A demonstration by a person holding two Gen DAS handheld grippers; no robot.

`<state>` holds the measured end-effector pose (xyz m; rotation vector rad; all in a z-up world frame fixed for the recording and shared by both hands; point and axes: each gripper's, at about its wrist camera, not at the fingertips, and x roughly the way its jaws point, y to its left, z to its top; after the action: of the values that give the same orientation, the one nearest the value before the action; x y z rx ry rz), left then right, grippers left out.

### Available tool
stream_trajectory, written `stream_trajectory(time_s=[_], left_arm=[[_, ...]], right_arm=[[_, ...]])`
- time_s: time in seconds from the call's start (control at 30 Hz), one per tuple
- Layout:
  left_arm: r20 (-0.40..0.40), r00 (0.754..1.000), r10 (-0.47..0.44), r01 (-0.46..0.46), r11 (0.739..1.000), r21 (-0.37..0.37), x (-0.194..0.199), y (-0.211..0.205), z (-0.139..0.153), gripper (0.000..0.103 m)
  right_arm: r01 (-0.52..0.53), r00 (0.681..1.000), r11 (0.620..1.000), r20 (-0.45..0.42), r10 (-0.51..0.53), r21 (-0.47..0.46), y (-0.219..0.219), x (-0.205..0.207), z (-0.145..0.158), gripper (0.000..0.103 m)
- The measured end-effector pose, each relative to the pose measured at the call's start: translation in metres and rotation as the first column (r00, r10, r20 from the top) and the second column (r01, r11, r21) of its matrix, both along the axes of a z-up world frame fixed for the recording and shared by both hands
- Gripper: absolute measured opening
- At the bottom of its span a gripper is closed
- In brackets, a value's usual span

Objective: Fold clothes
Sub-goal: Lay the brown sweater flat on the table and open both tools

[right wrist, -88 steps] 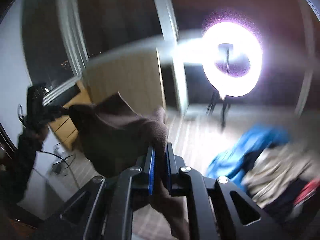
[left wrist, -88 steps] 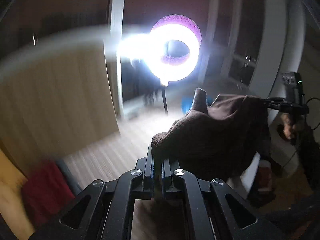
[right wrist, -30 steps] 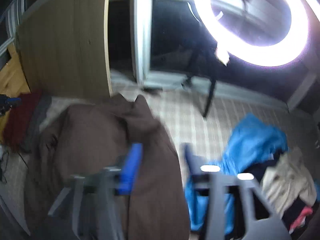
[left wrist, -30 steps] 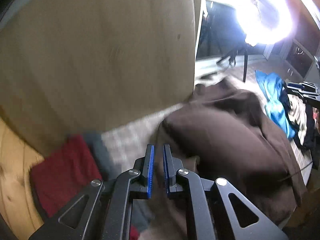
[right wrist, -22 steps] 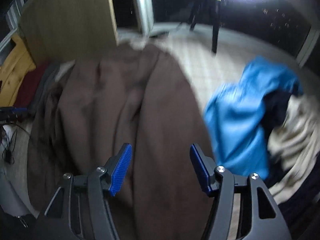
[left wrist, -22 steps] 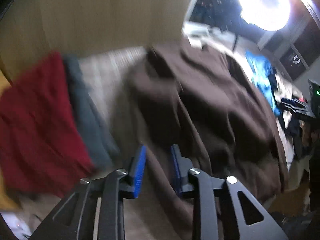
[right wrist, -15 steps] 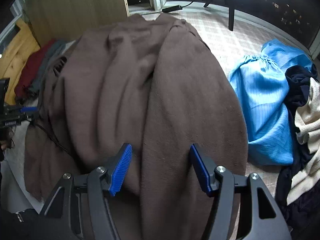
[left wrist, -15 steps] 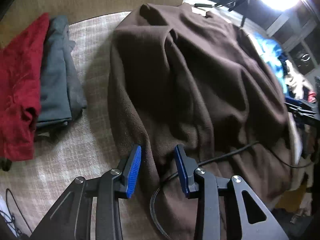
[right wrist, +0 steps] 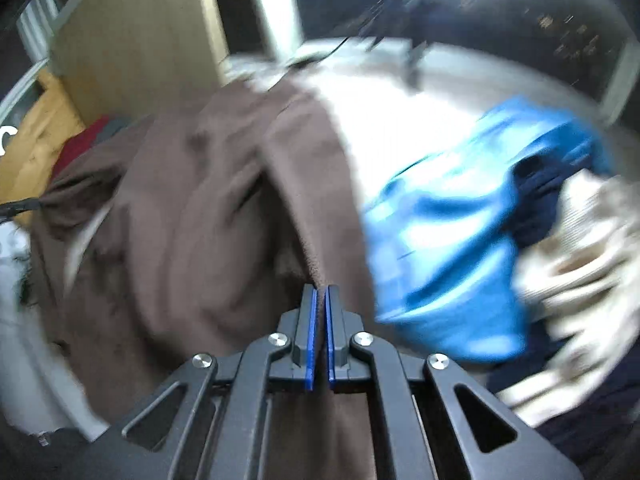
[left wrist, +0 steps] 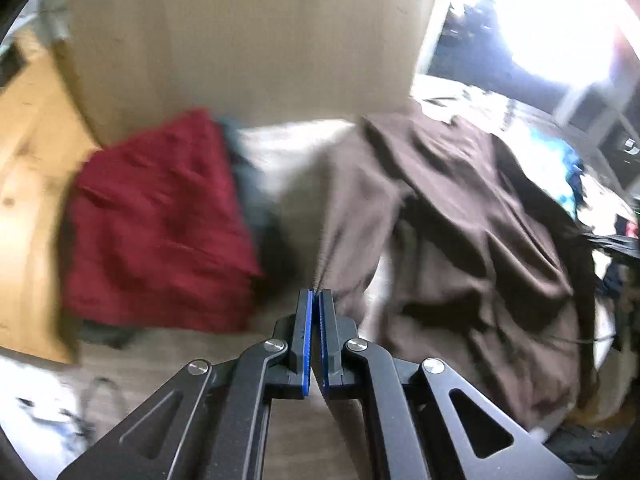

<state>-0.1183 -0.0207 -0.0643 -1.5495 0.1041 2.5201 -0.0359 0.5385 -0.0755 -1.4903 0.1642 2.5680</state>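
One brown garment (left wrist: 460, 220) lies spread and rumpled over the pale checked surface (left wrist: 280, 152), and we hold it at two points; the left gripper (left wrist: 314, 296) is clenched on its near edge, the cloth drawn taut into the blue pads, and the right gripper (right wrist: 320, 292), whose jaws have just been closing, pinches a ridge of the same cloth. We can read no writing, brand or label anywhere; both views are blurred. In the left wrist view the garment's left edge stands apart from a red garment (left wrist: 160, 220) with a grey one (left wrist: 248, 184) lying against it; a strip of bare surface shows between them, and a wooden panel (left wrist: 240, 40) rises behind. In the right wrist view the garment's right edge runs just beside a blue garment (right wrist: 460, 232); beyond that lie cream (right wrist: 580, 248) and dark navy (right wrist: 536, 192) clothes in a heap, so we see little open room on that side.
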Motion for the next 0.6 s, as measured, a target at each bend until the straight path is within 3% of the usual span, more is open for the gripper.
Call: stream_trajectory(time_s=[0.03, 0.1, 0.13, 0.17, 0.27, 0.33, 0.4, 0.5, 0.6], left_arm=[[0.015, 0.999, 0.045, -0.045, 0.998, -0.051, -0.007, -0.014, -0.004, 0.009], [0.034, 0.988, 0.152, -0.144, 0.976, -0.162, -0.015, -0.042, -0.008, 0.013], [0.031, 0.982, 0.185, -0.178, 0.971, -0.161, -0.013, -0.051, -0.006, 0.013], [0.028, 0.976, 0.218, -0.211, 0.964, -0.16, -0.01, -0.06, -0.004, 0.016], [-0.008, 0.983, 0.183, -0.183, 0.976, -0.122, 0.017, -0.055, 0.008, 0.026], [-0.01, 0.995, 0.096, -0.097, 0.99, -0.101, 0.038, -0.032, 0.008, 0.029], [0.035, 0.999, -0.033, 0.035, 0.999, -0.04, 0.062, 0.0, -0.002, 0.035], [0.13, 0.973, -0.192, 0.185, 0.98, 0.068, 0.089, 0.044, -0.032, 0.035], [0.196, 0.935, -0.296, 0.276, 0.953, 0.126, 0.106, 0.075, -0.063, 0.035]], right_arm=[[0.049, 0.999, 0.995, 0.008, -0.05, 0.086, 0.017, -0.004, 0.006, 0.004], [0.159, 0.98, 0.95, 0.074, -0.184, 0.268, 0.06, -0.019, 0.002, 0.019], [0.211, 0.961, 0.919, 0.1, -0.258, 0.333, 0.079, -0.024, -0.002, 0.03], [0.264, 0.942, 0.897, 0.104, -0.318, 0.353, 0.093, -0.021, -0.003, 0.03], [0.311, 0.947, 0.927, 0.01, -0.32, 0.211, 0.099, 0.007, 0.016, 0.033], [0.282, 0.96, 0.955, -0.029, -0.28, 0.097, 0.08, 0.026, 0.025, 0.044], [0.194, 0.98, 0.98, -0.031, -0.195, -0.042, 0.045, 0.047, 0.021, 0.048], [0.058, 0.998, 0.97, 0.001, -0.06, -0.236, -0.012, 0.078, -0.001, 0.048], [0.017, 0.999, 0.948, 0.05, -0.001, -0.317, -0.062, 0.108, -0.036, 0.048]])
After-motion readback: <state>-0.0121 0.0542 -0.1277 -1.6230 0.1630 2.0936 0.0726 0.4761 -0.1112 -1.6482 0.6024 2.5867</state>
